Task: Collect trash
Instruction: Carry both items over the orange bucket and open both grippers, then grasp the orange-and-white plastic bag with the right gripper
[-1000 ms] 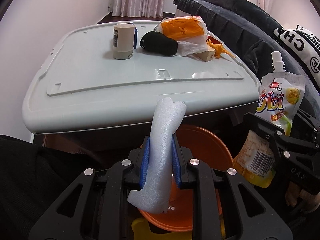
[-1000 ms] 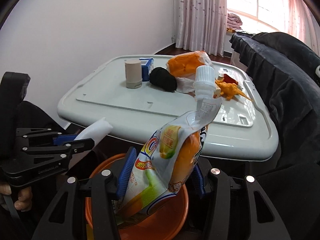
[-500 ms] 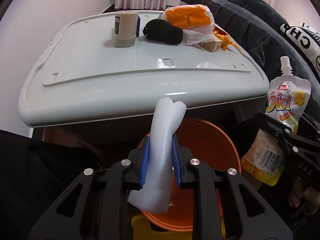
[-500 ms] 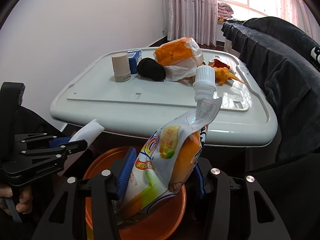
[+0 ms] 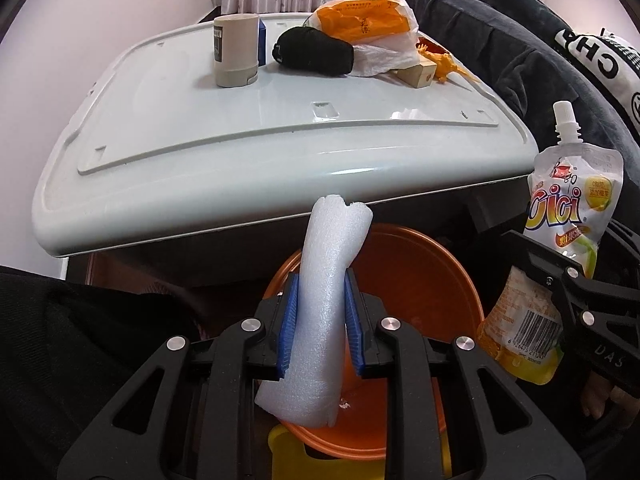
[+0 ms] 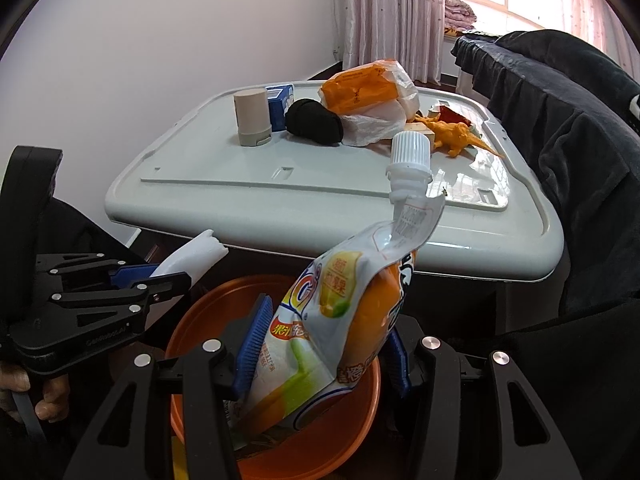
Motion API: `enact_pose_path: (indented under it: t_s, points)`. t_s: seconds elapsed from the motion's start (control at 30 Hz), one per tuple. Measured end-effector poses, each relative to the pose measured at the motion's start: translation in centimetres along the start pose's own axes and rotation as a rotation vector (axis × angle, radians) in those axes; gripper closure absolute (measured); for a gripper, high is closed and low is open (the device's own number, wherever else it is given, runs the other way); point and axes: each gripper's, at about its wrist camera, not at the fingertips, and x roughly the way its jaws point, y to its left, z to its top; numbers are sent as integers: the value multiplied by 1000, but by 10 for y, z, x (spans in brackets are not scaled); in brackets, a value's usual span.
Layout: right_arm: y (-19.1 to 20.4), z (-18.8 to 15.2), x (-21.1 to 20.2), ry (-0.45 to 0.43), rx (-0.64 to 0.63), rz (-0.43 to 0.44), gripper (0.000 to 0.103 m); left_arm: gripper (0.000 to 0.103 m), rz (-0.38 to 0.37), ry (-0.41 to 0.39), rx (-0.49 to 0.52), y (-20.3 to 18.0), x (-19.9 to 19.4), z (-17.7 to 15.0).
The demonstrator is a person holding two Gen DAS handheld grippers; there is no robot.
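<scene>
Both claws are loaded and poised over the bin. Nearest in the left wrist view, the left claw (image 5: pixel 320 332) is clamped on a white foam piece (image 5: pixel 324 308), its blue pads pressing the foam's middle so that the torn upper end sticks up and the lower end hangs over the orange basin (image 5: pixel 420 280) beneath. In the right wrist view, the right claw (image 6: pixel 320 354) is closed on a juice pouch (image 6: pixel 340 320), which tilts up and to the right with its white screw cap (image 6: pixel 410 158) topmost; the pouch's bottom hangs inside the basin's rim. Neither piece has been let go yet, so I judge this to be the moment just ahead of dropping them.

Inside the basin nothing else can be made out with certainty; the foam and the pouch hide much of its floor, so how much has already been collected cannot be told.

Beyond the basin stands the pale grey surface (image 6: pixel 280 184), a lid-like top, and things remain on it at the far side: a beige cylinder container (image 6: pixel 252 120) standing upright, a blue carton (image 6: pixel 280 100) just behind it, a black bundle (image 6: pixel 314 120), a white plastic bag with orange contents (image 6: pixel 368 96), a small wooden block (image 5: pixel 416 74), and an orange toy dinosaur (image 6: pixel 454 134). Some of these are likely trash to fetch, the plastic bag above all, so the task looks partly done at best. A dark sofa (image 6: pixel 560 100) runs along the right, with curtains (image 6: pixel 384 12) farthest off.
</scene>
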Motion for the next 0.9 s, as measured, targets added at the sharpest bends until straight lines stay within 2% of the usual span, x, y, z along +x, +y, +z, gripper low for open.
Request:
enact_pose_path:
  t_s: [0.13, 0.17, 0.2, 0.23, 0.27, 0.33, 0.53, 0.7, 0.9]
  points:
    - [1, -2, 0, 11, -7, 6, 51, 79, -4, 9, 1, 0, 2, -2]
    - [2, -2, -1, 14, -8, 9, 46, 75, -11, 14, 2, 0, 3, -2]
    - [2, -2, -2, 15, -9, 14, 37, 71, -4, 22, 3, -1, 3, -3]
    - [2, -1, -3, 9, -8, 11, 15, 57, 8, 29, 3, -1, 4, -4]
    - [2, -1, -8, -12, -7, 6, 8, 38, 13, 32, 1, 0, 4, -4]
    - [0, -1, -15, -36, -3, 13, 8, 28, 11, 18, -12, 4, -1, -5]
    - [-15, 2, -25, -56, 58, 12, 8, 28, -10, 5, -43, 11, -6, -4]
    - [-26, 16, -22, -59, 82, 12, 8, 28, -31, -28, -40, 10, -14, 1]
    - [-44, 67, -5, -78, 65, 18, 8, 28, -38, -66, -35, 13, -20, 22]
